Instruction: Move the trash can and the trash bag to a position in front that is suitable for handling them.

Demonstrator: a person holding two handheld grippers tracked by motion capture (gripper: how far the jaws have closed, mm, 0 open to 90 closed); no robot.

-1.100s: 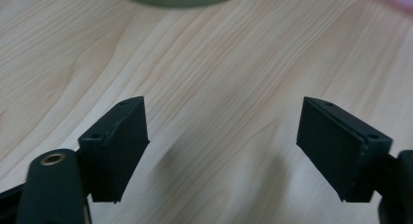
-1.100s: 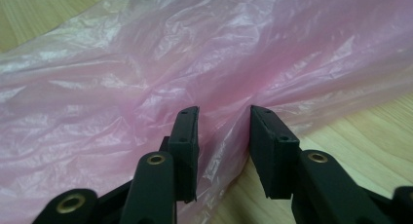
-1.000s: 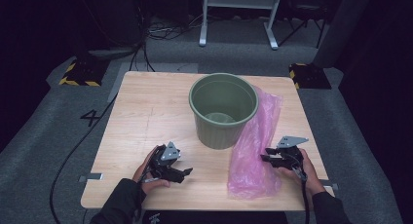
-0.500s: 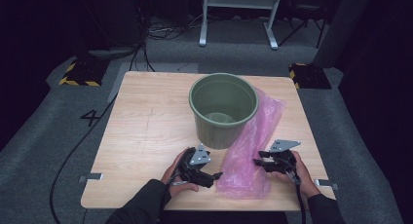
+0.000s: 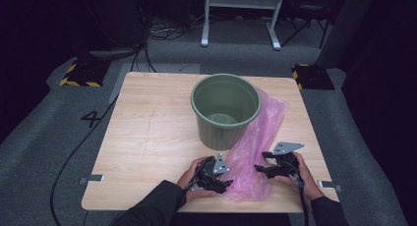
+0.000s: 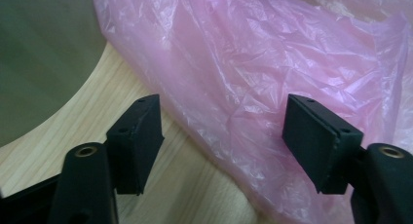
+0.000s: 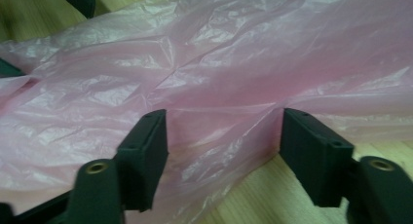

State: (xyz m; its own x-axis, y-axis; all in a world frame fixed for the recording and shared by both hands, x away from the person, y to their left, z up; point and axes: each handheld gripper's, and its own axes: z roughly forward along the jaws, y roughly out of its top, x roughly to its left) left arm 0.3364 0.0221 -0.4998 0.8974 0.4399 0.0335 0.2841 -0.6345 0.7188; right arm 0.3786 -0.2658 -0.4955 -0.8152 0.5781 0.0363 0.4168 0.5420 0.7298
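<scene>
Green bucket (image 5: 225, 110) empty; pink bag (image 5: 255, 147) alongside; both grippers' fingers (image 6: 139, 136) apart, gripping nothing.

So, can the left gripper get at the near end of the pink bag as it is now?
Probably yes. The left gripper sits right at the pink bag, its jaws apart and just closing a little, with bag film and bare table between them and nothing in the way.

**A dim recording studio or lab**

A lone wooden table (image 5: 147, 137) stands on grey carpet (image 5: 49, 152) marked with a painted "4" (image 5: 92, 119). Cables (image 5: 147, 49) trail across the floor past yellow-and-black striped blocks (image 5: 78, 74) and a white metal stand (image 5: 241, 14), all against black surroundings.
</scene>
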